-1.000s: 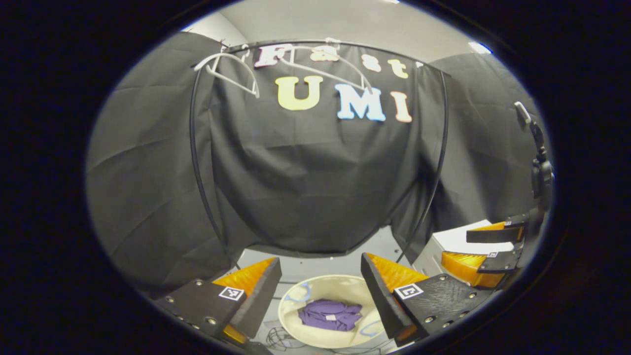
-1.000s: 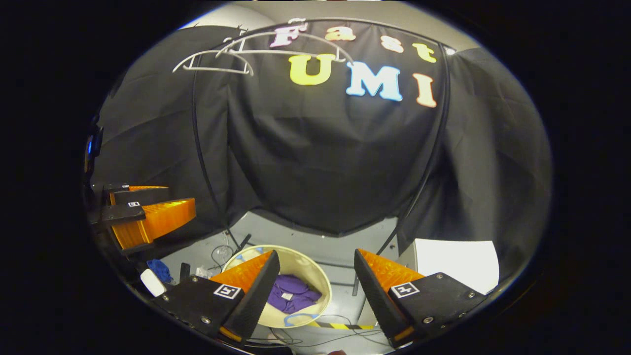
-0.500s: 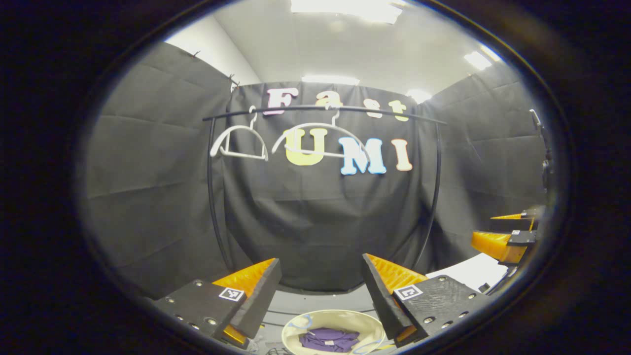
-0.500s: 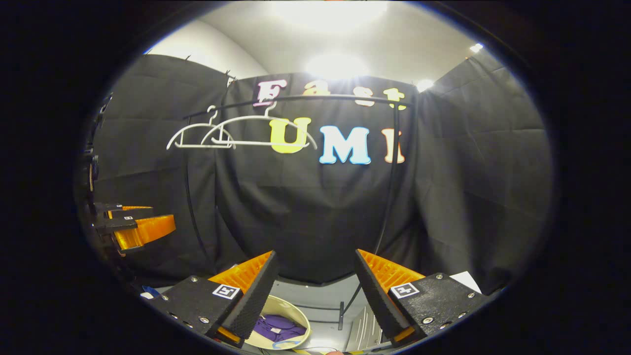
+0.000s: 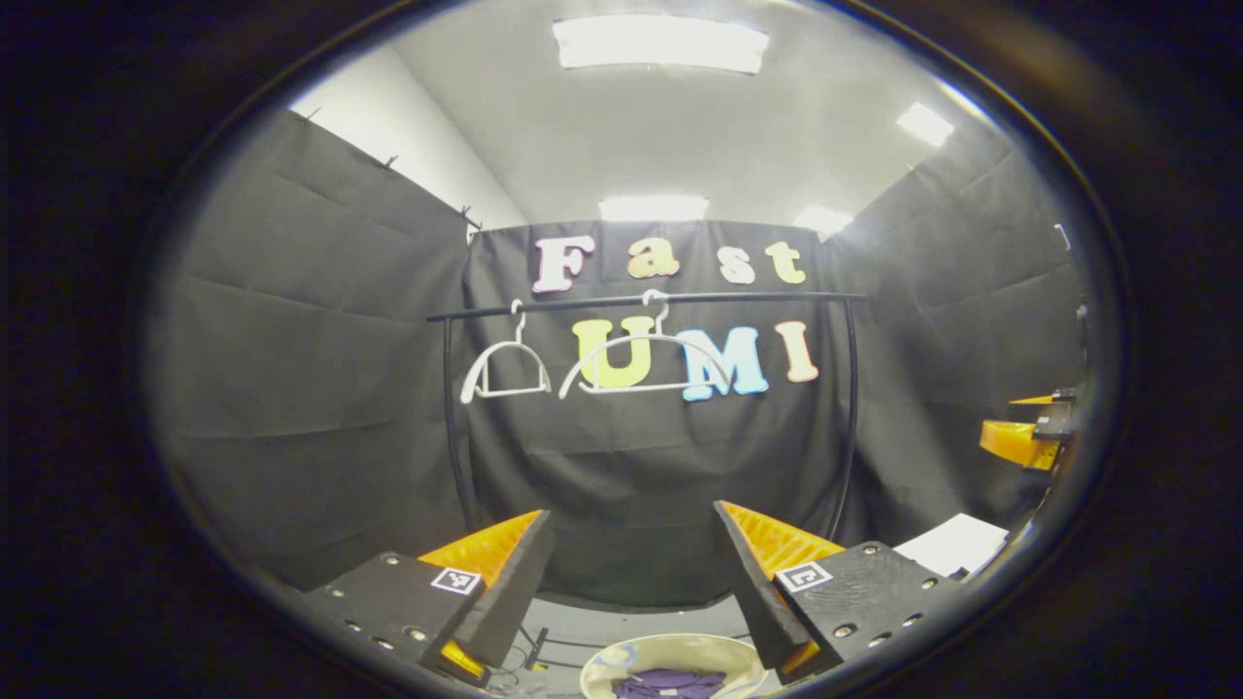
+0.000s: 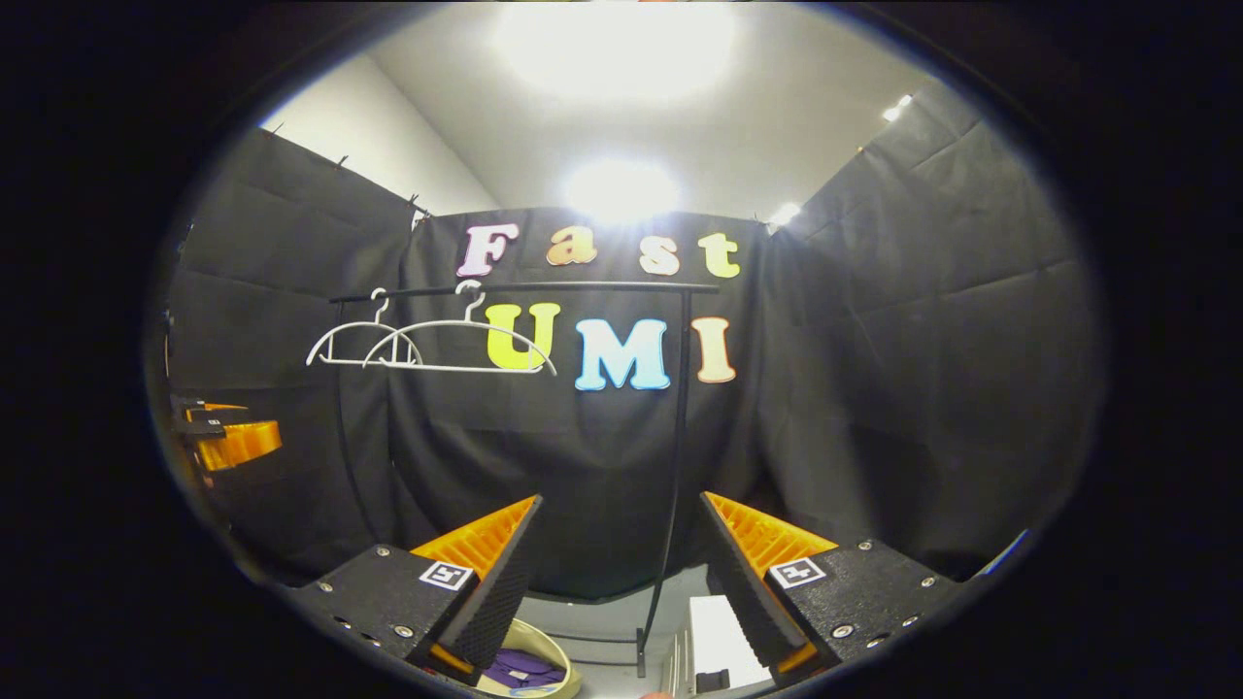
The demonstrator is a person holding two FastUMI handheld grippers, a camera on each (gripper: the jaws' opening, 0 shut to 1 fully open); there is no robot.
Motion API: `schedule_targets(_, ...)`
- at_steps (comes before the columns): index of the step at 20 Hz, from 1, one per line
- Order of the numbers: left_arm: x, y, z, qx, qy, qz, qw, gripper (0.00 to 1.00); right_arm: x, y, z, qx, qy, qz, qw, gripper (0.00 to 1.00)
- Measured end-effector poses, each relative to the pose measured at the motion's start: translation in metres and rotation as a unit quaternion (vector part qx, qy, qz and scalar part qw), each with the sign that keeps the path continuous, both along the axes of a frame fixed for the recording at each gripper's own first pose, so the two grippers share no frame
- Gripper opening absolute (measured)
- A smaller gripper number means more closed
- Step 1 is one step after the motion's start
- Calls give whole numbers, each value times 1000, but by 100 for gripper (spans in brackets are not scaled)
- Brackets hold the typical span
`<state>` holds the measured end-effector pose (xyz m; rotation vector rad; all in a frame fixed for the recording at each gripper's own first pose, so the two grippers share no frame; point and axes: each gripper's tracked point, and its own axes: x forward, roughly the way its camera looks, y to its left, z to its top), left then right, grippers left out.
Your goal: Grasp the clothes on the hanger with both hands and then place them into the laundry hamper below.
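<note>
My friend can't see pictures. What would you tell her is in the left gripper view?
The left gripper is open and holds nothing, pointing at a black rail where two bare white hangers hang. Low down, a cream laundry hamper has purple clothes inside. The right gripper shows at the right edge.

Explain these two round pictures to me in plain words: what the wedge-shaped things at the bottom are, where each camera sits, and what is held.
A person holds a two-finger gripper in each hand; a camera rides on each. The left gripper view looks along the left gripper, the right gripper view along the right gripper. Both stand open and hold nothing. Ahead is a black rail with two bare white hangers. Below, on the floor, a cream laundry hamper holds purple clothes. The other gripper shows at each view's edge.
</note>
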<state>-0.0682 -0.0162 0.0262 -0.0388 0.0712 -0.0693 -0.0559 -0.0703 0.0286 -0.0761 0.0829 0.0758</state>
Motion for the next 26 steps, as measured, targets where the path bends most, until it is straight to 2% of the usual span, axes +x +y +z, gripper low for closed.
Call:
schedule_targets(3, -11, 14, 18, 13, -17, 15, 1000, 99, -9, -17, 11, 11, -15, -16, 1000, 95)
schedule_targets(9, -26, 27, 37, 19, -36, 37, 998, 99, -22, -25, 15, 15, -25, -24, 999, 94)
schedule_targets(26, -23, 33, 31, 11, -44, 40, 998, 99, -24, -17, 28, 25, -42, -23, 999, 95)
